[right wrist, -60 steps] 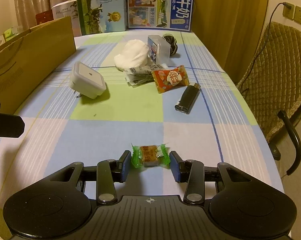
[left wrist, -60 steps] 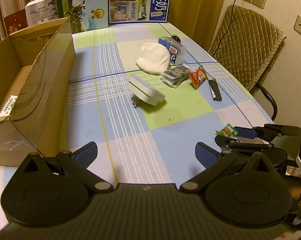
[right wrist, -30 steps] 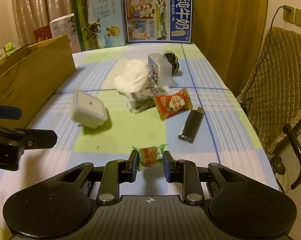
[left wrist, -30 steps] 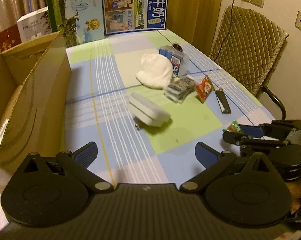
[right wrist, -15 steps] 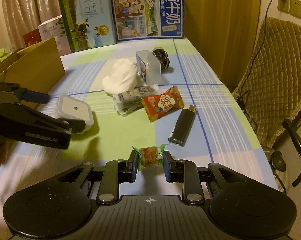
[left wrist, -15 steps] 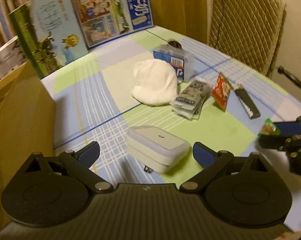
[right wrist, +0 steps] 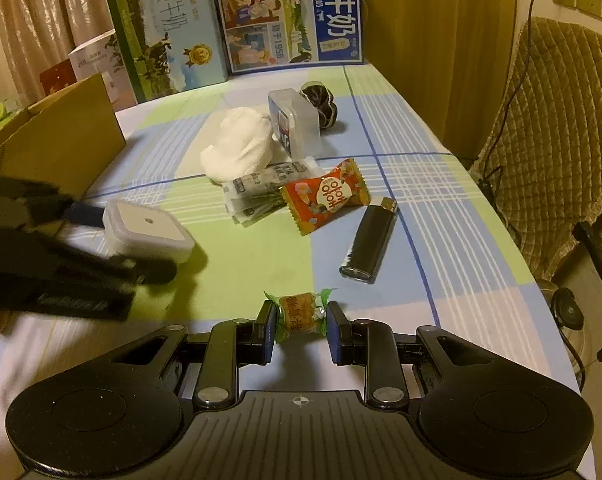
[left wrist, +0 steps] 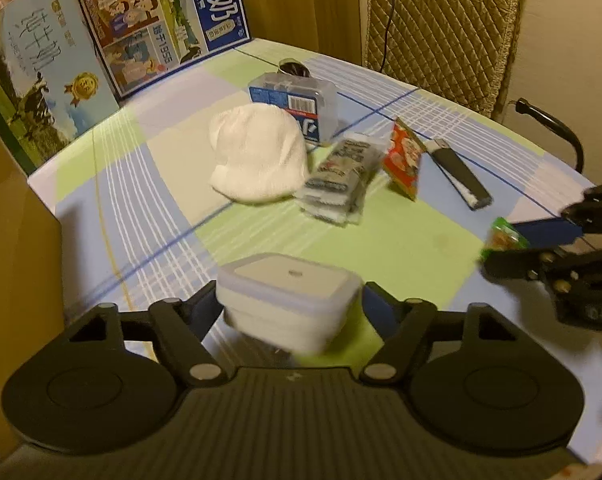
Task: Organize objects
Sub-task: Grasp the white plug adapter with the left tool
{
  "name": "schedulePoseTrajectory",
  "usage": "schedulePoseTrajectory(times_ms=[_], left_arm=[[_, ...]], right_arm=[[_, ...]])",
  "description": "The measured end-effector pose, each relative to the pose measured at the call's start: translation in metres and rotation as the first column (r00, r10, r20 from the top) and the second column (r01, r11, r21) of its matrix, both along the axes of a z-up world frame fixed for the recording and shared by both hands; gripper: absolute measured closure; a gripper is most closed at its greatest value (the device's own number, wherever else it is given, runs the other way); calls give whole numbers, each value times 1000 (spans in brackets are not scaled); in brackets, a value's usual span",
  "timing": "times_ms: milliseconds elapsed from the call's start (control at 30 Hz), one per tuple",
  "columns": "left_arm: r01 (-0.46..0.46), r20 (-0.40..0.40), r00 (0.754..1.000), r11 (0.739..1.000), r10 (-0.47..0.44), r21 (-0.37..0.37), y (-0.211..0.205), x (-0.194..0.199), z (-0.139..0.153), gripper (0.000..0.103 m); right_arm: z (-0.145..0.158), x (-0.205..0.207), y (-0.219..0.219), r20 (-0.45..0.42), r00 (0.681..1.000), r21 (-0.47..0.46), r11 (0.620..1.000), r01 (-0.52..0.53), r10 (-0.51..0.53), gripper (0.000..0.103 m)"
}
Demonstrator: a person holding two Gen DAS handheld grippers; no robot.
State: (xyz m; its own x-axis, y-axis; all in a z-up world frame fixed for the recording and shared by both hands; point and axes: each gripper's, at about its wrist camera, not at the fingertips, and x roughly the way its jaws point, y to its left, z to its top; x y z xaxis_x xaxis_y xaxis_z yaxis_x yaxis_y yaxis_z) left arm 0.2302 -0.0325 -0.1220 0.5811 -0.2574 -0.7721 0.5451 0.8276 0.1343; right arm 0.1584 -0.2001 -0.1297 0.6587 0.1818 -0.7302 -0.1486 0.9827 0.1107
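Note:
My left gripper (left wrist: 289, 304) has its fingers on both sides of the white plug adapter (left wrist: 289, 300), which also shows in the right wrist view (right wrist: 147, 232); the fingers look closed against it. My right gripper (right wrist: 301, 324) is shut on a green-wrapped candy (right wrist: 299, 314) and holds it above the table. In the left wrist view the candy (left wrist: 503, 238) shows at the right edge. A white cloth (right wrist: 239, 148), a clear plastic box (right wrist: 293, 120), grey sachets (right wrist: 267, 188), a red snack packet (right wrist: 325, 196) and a black lighter (right wrist: 371, 244) lie mid-table.
An open cardboard box (right wrist: 57, 140) stands along the table's left side. Milk cartons (right wrist: 293, 16) stand upright at the far end. A dark round object (right wrist: 321, 104) sits behind the plastic box. A quilted chair (right wrist: 549, 160) stands to the right.
My left gripper moved forward and down to the white adapter and its fingers closed in around it. My right gripper rose a little with the candy still held.

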Motion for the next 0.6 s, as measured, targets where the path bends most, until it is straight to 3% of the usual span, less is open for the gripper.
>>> schedulePoseTrajectory(times_ms=[100,200,433,500,600], left_arm=[[2,-28,1000,1000,-3,-26,3,-13,4,35],[-3,-7,1000,1000,3,-23,4,-20,6,35],[-58,-41,998,997,56,-56,5,-4,3,35],[-74,-68,995,994,68,-83,6,1,2,43],[-125,-98,989,985,114,-119,8,5,2,43]], right_arm=[[0,0,-1,-1,1000,2,1000,5,-5,80],[0,-1,-1,-2,1000,2,1000,9,-9,80],[-1,-1,-1,-1,1000,9,1000,13,-13,80],[-1,-1,0,-2,1000,7,1000,9,-9,80],[-2,-1,0,-5,1000,7,1000,9,-9,80]])
